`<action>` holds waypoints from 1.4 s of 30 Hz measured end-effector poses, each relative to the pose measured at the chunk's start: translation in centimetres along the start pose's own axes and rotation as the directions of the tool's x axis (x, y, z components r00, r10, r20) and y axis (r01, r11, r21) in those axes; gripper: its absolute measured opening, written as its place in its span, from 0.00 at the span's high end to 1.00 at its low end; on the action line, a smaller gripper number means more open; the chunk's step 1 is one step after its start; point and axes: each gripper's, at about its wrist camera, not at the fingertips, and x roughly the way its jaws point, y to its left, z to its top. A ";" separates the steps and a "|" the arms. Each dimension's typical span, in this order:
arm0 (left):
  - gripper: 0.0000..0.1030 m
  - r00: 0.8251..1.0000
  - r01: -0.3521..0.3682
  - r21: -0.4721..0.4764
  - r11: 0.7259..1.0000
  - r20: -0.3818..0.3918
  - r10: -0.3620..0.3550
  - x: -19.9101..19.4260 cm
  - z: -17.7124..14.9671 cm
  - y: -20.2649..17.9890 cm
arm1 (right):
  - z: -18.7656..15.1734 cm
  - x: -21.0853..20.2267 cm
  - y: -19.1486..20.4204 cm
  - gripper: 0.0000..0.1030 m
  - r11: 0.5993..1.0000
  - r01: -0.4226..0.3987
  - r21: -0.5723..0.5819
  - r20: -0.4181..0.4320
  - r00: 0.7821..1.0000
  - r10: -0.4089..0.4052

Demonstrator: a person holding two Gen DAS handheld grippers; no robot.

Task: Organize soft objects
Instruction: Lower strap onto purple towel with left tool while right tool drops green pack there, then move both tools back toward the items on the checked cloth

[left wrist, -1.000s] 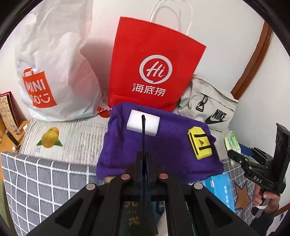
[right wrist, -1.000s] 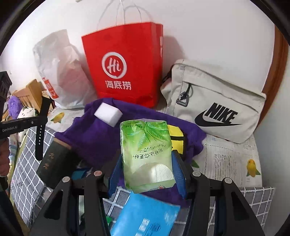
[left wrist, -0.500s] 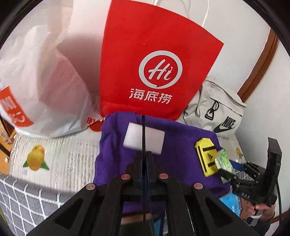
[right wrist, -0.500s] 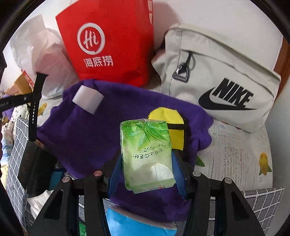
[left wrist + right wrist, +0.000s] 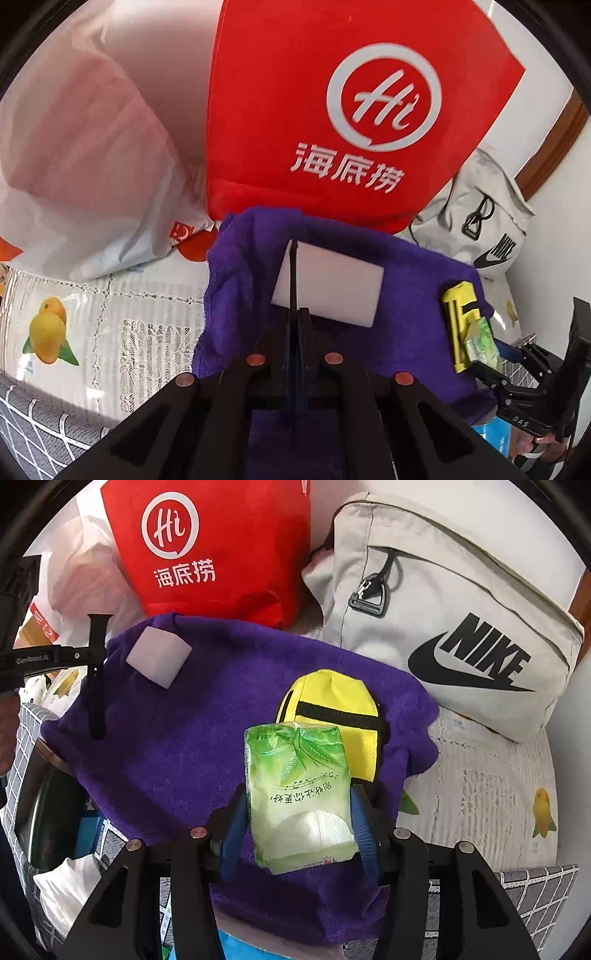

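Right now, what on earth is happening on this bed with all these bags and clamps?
A person is tidying soft things with two tools. The right hand-held gripper is clamped on a green tissue pack, held above a purple towel beside a yellow pouch. The left hand-held gripper, fingers shut with nothing between them, points at a white sponge lying on the towel. A red paper bag and a Nike bag stand behind.

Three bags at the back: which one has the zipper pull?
The grey Nike bag, rightmost of the three: a black pull hangs on its front. The red paper bag and white plastic bag show none.
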 end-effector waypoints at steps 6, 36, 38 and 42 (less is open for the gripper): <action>0.96 1.000 -0.007 0.008 1.000 -0.024 0.007 1.2 0.1 -0.2 | 0.1 -0.1 0.0 0.48 1.000 0.004 -0.006 0.003 1.000 -0.004; 0.55 0.997 -0.071 0.042 0.997 0.024 0.071 -6.4 -5.0 -1.5 | -1.9 -6.8 0.7 0.31 0.998 0.019 0.065 0.093 0.995 -0.025; 0.55 0.997 -0.073 0.045 0.996 0.028 0.072 -7.6 -6.0 -1.7 | -2.6 -7.9 1.3 0.31 0.998 0.009 0.062 0.104 0.994 -0.015; 0.55 0.997 -0.065 0.042 0.997 0.039 0.063 -9.8 -8.3 -2.4 | -4.1 -10.0 2.7 0.31 0.999 -0.006 0.039 0.130 0.992 0.001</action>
